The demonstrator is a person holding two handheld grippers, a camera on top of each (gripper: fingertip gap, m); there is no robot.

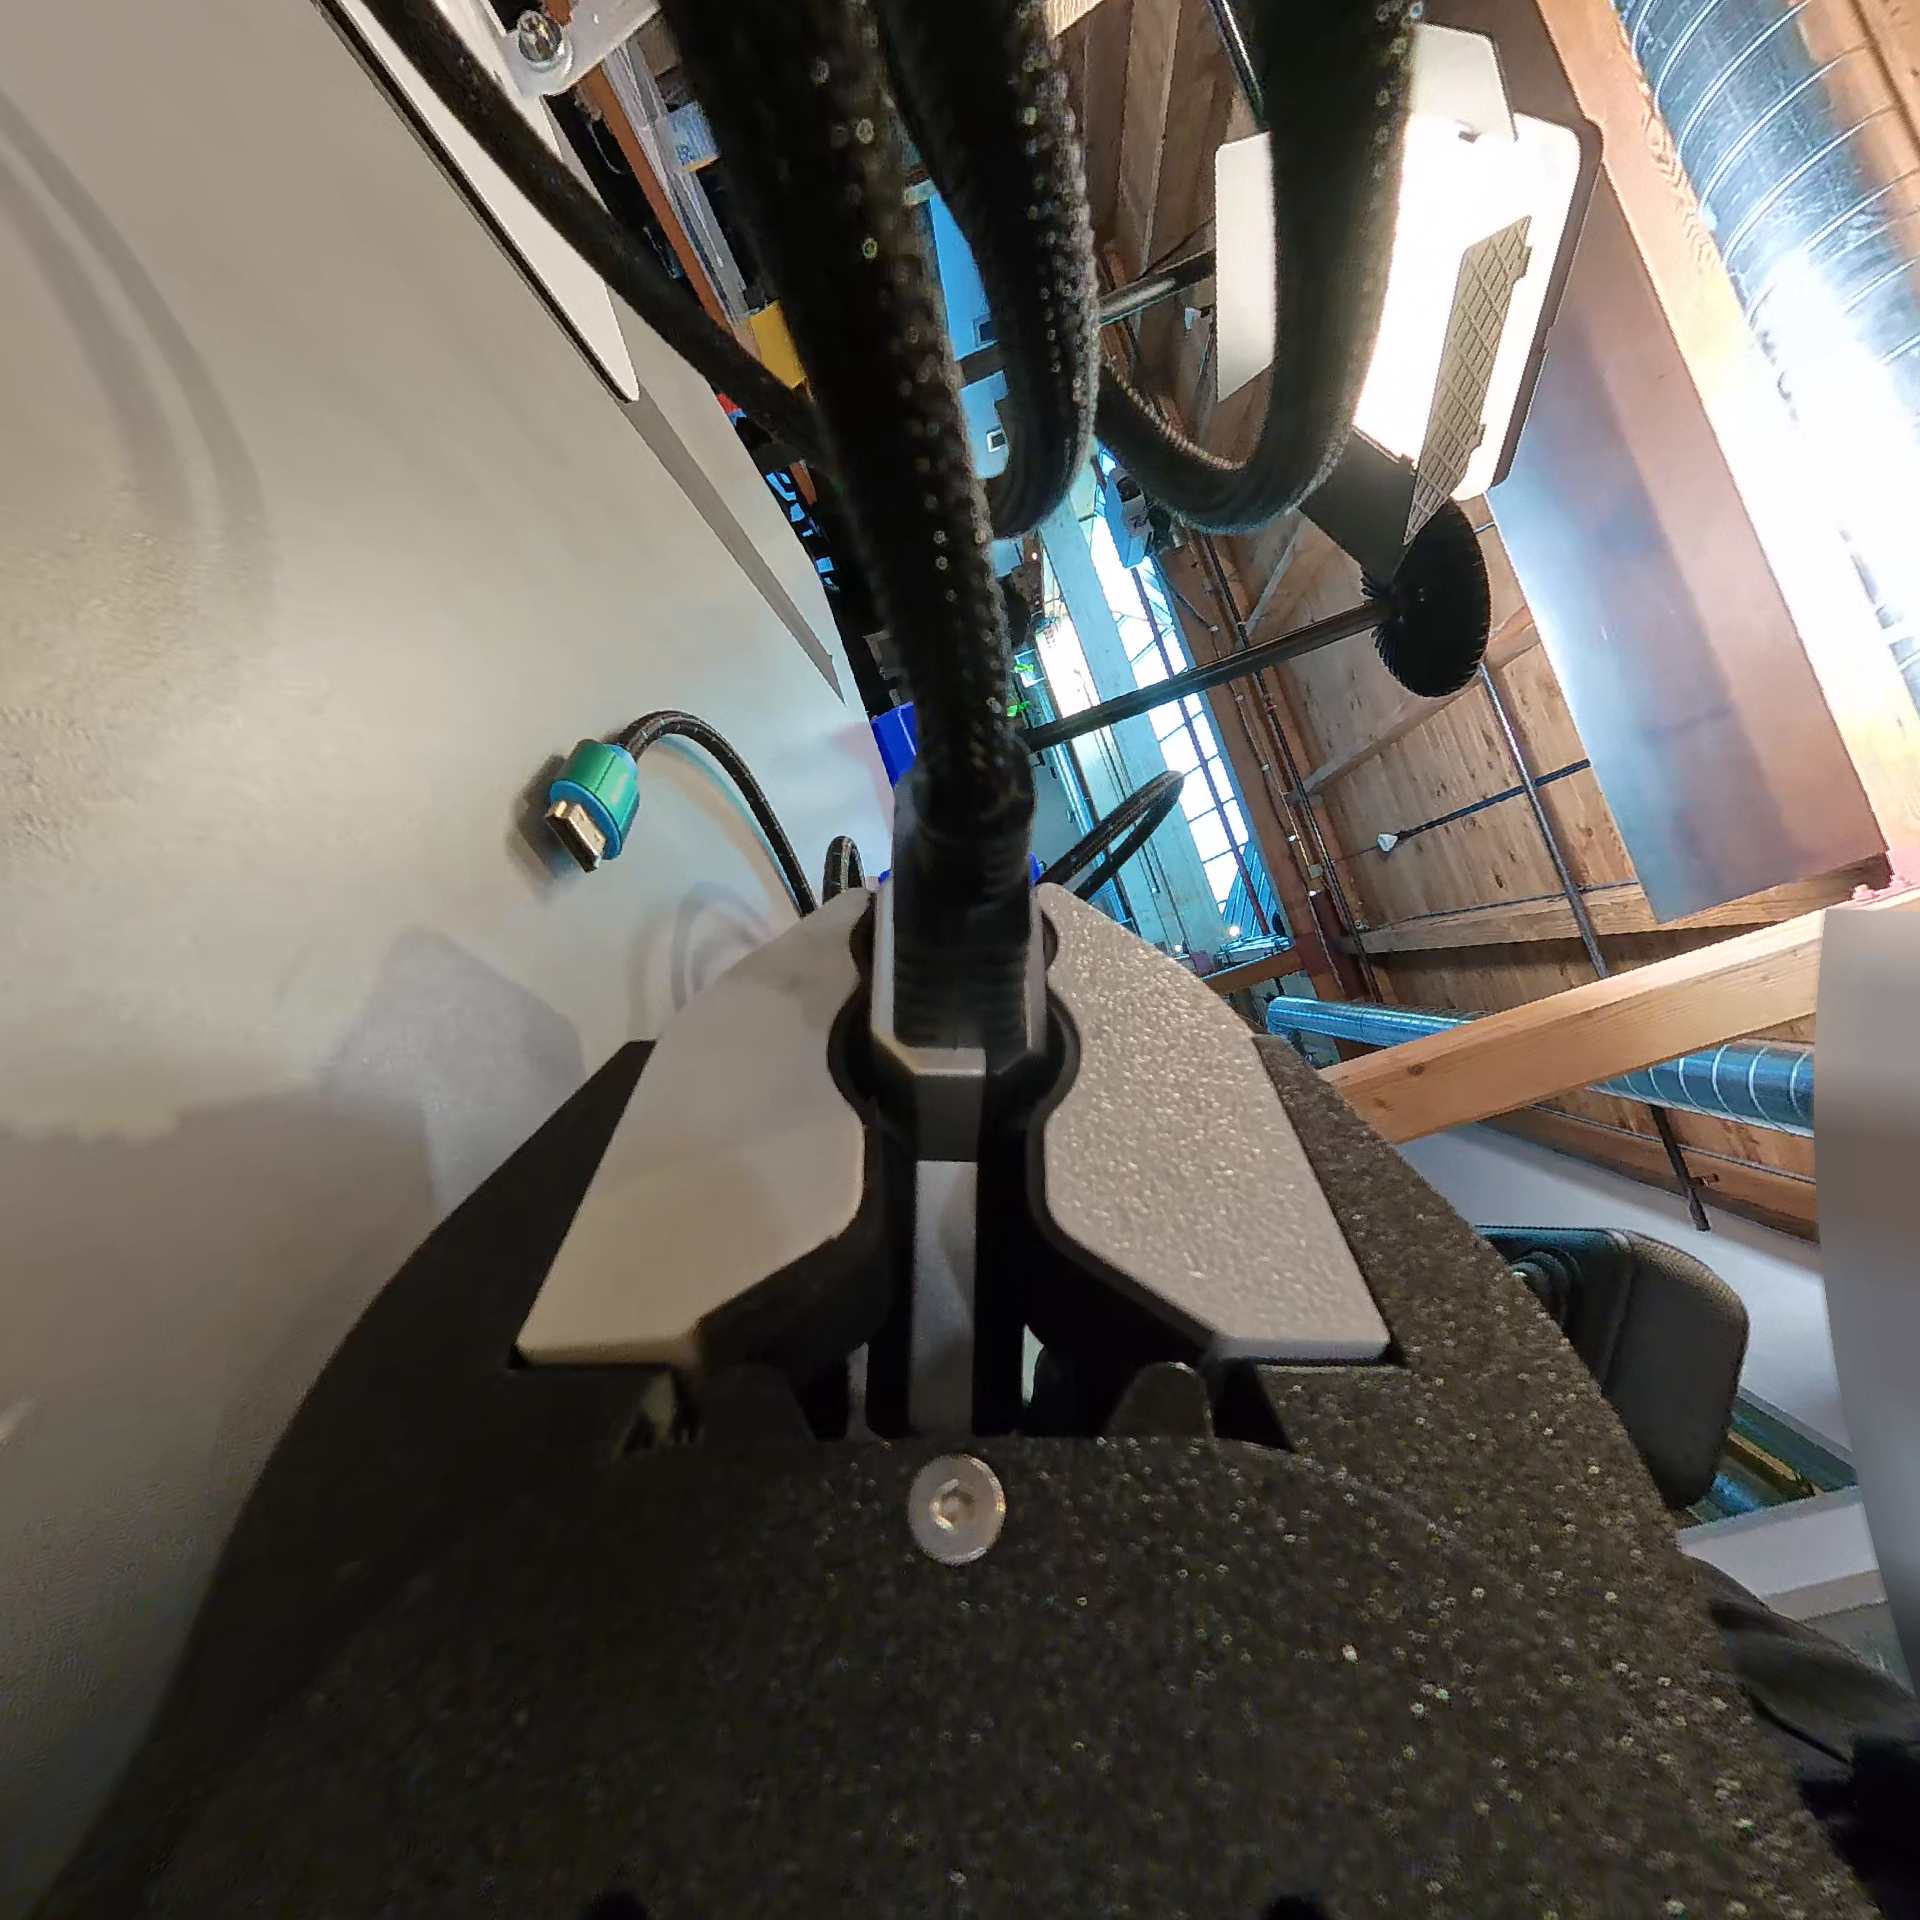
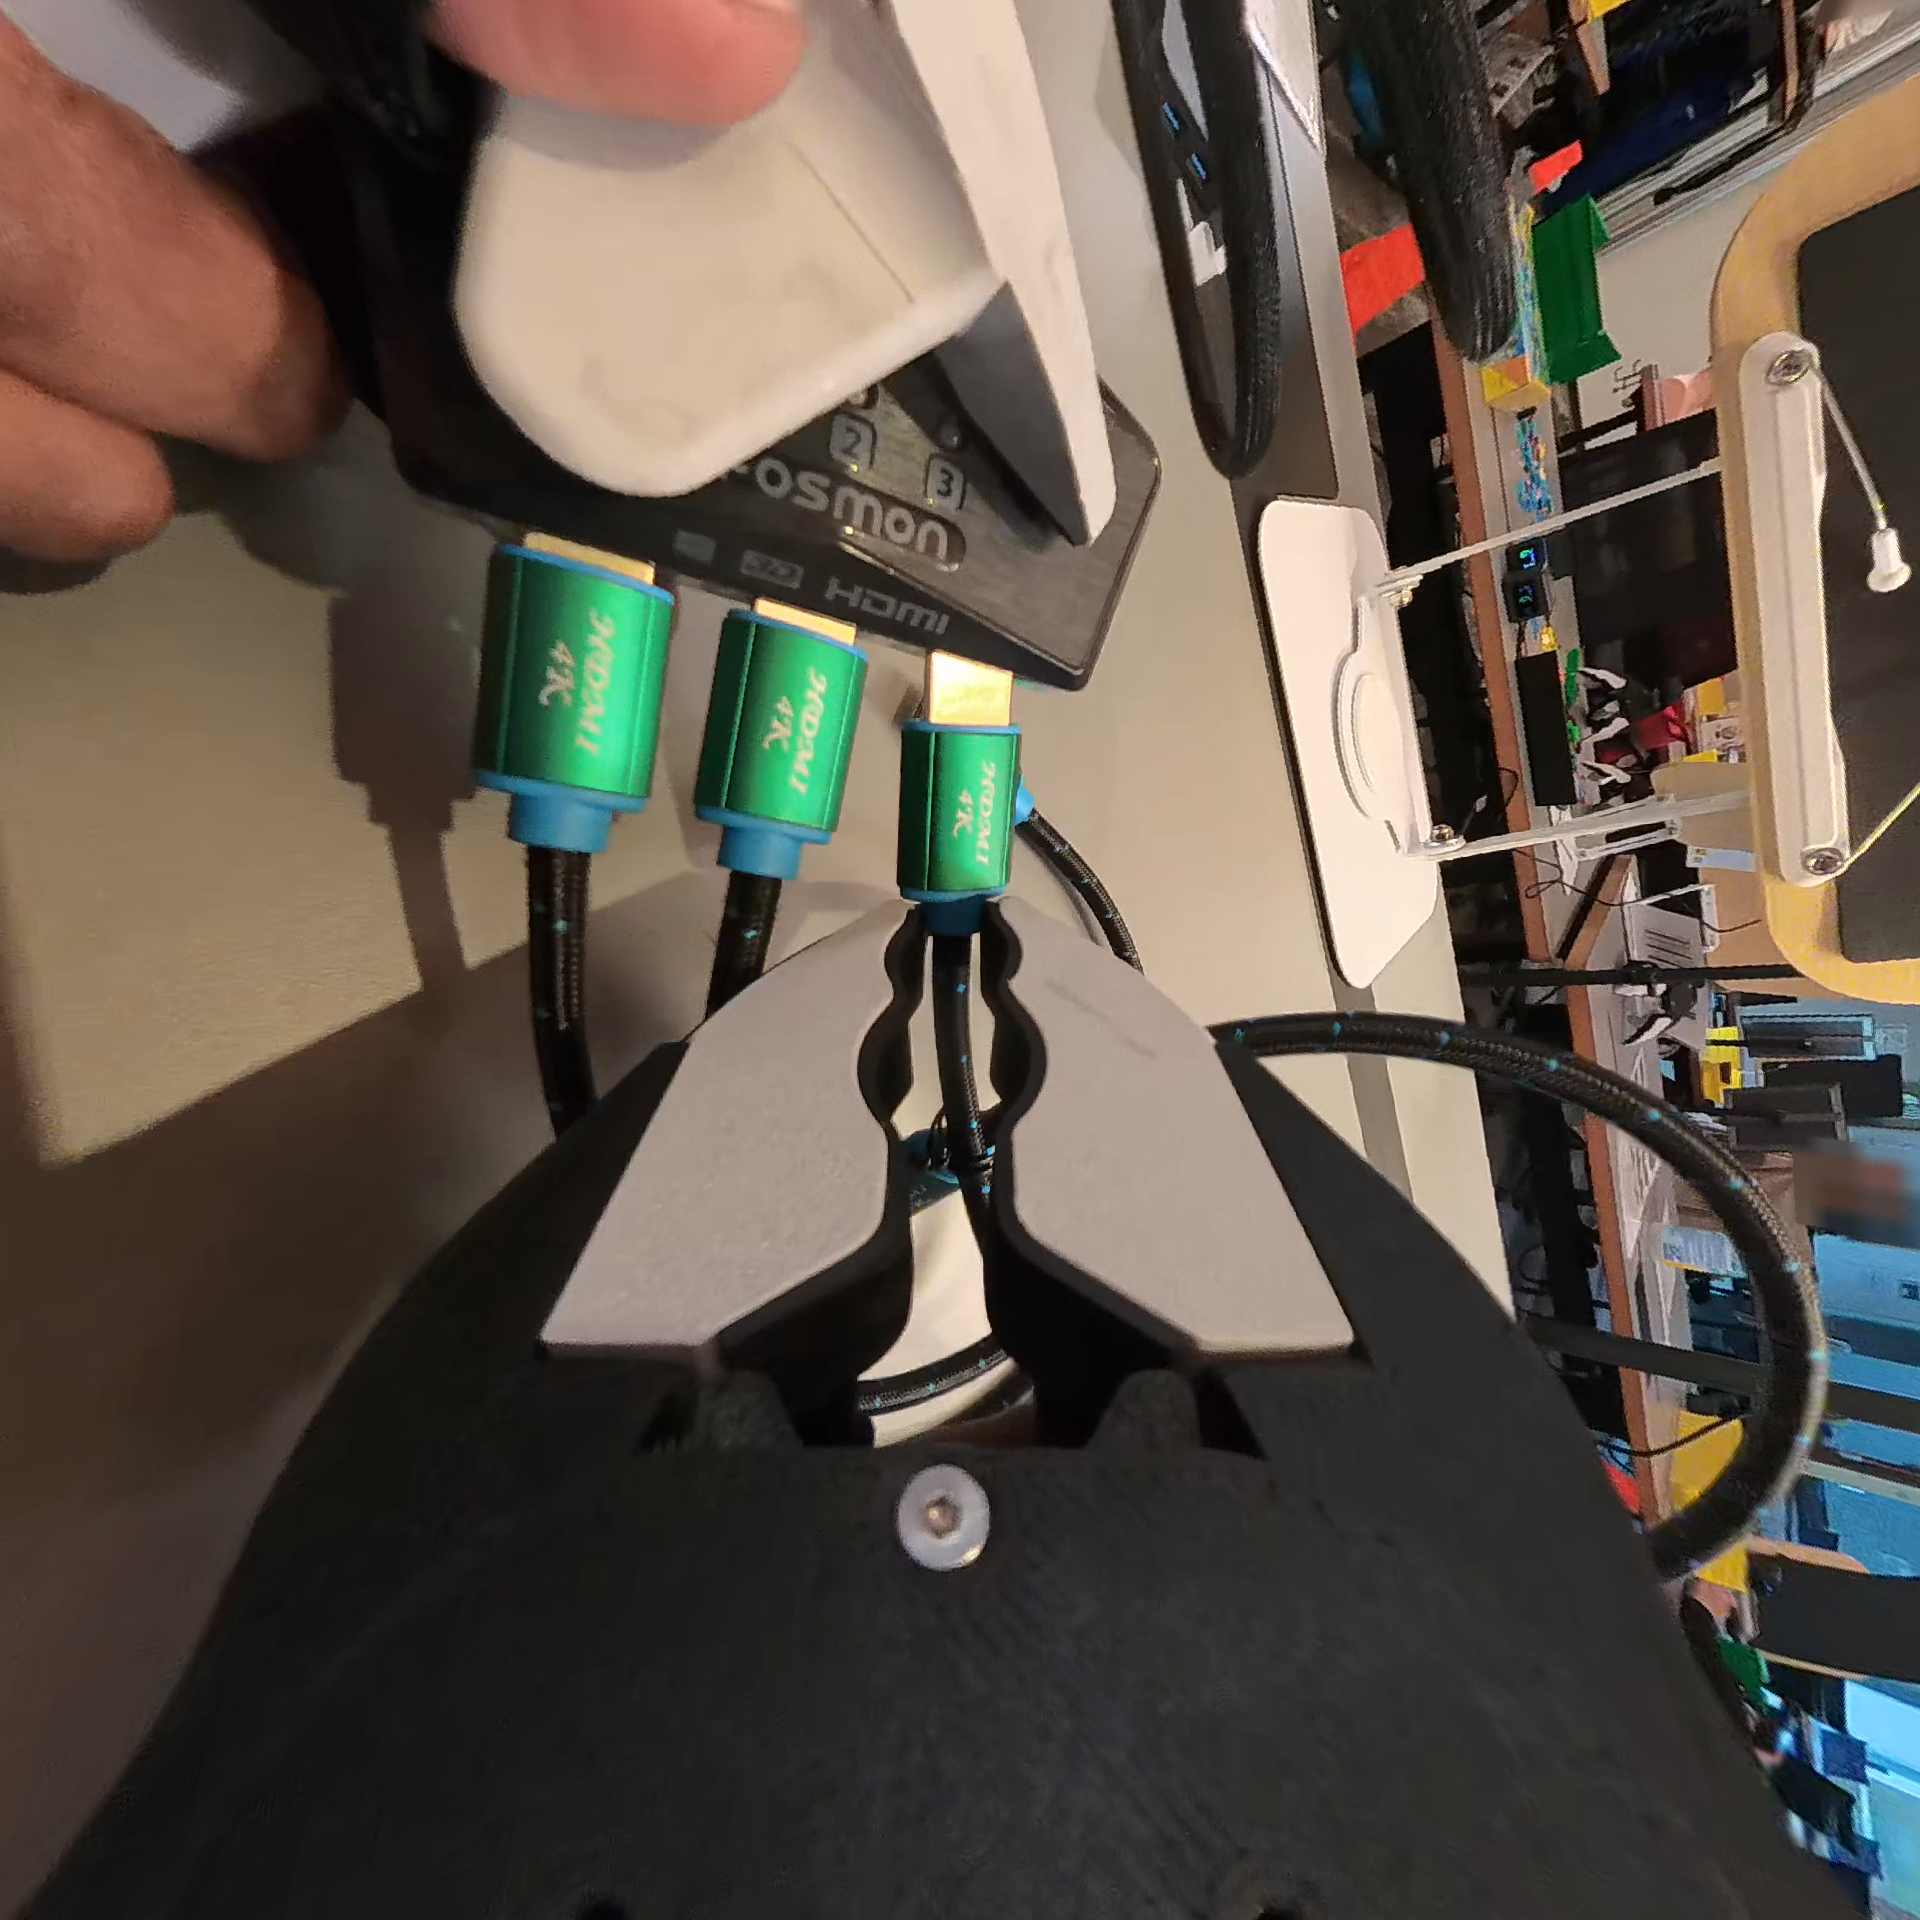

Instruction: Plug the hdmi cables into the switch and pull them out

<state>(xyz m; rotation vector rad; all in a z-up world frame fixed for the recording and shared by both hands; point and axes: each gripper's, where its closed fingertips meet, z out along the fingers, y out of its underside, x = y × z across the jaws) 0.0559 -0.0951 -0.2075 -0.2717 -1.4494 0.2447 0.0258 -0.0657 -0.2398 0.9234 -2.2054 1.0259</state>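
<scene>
Table [image 2: 1195, 727] bare at 3 o'clock of the switch [image 2: 1039, 613]. Left gripper [image 1: 956, 1029] clamps the switch's edge. Right gripper [image 2: 961, 935] pinches the third HDMI plug's [image 2: 961, 810] cable, tip just outside its port; two plugs [image 2: 571, 686] seated at 9 o'clock.

The left gripper [image 2: 727, 260] (blurred, cropped at the top edge) hides much of the switch [image 2: 914, 582].

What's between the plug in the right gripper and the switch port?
Nothing visible. The third plug, its cable held by the right gripper, has its gold tip just short of the switch, beside two seated plugs.
</scene>
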